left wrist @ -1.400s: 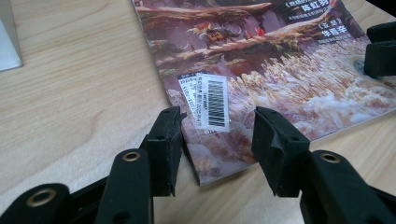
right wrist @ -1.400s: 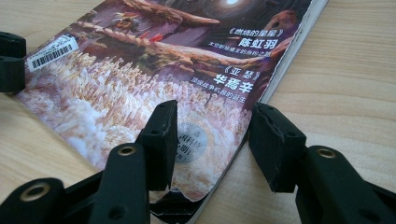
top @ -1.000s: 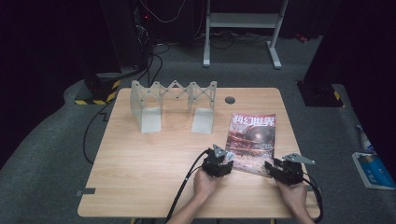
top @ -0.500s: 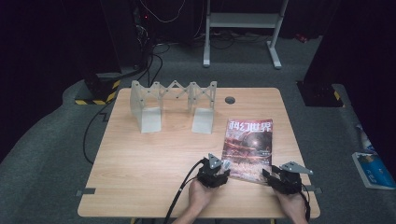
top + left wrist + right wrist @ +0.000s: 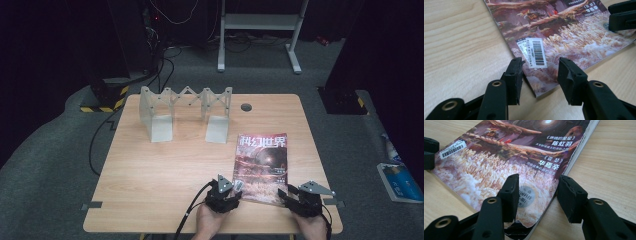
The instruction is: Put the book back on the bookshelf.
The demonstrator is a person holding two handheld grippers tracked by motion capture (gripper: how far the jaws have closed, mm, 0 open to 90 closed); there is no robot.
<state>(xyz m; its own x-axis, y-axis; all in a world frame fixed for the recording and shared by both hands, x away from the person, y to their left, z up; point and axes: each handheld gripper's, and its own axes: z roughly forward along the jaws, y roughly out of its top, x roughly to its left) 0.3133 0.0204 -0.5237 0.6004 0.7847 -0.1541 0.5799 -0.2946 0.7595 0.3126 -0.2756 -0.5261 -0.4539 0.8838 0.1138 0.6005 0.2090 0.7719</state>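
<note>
A magazine [image 5: 262, 167] with a dark fantasy cover and white Chinese title lies flat on the right half of the wooden table [image 5: 160, 170]. My left gripper [image 5: 234, 188] sits at its near left corner. In the left gripper view its jaws stand open [image 5: 540, 72] on either side of that corner, close to the barcode sticker [image 5: 535, 52]. My right gripper [image 5: 286, 194] is at the near right corner, open [image 5: 537, 192], with the corner and a round silver sticker [image 5: 525, 196] between its jaws. Neither one is clamped on the magazine [image 5: 506, 157].
A grey folding rack [image 5: 185, 112] stands at the back of the table, left of centre. A round cable hole [image 5: 245, 107] lies behind the magazine. On the floor are black cables [image 5: 100, 135] to the left and a blue packet [image 5: 397, 181] to the right.
Both hands and grippers have drawn back toward the near table edge. The magazine now lies nearer that edge and slightly further left than a second ago.
</note>
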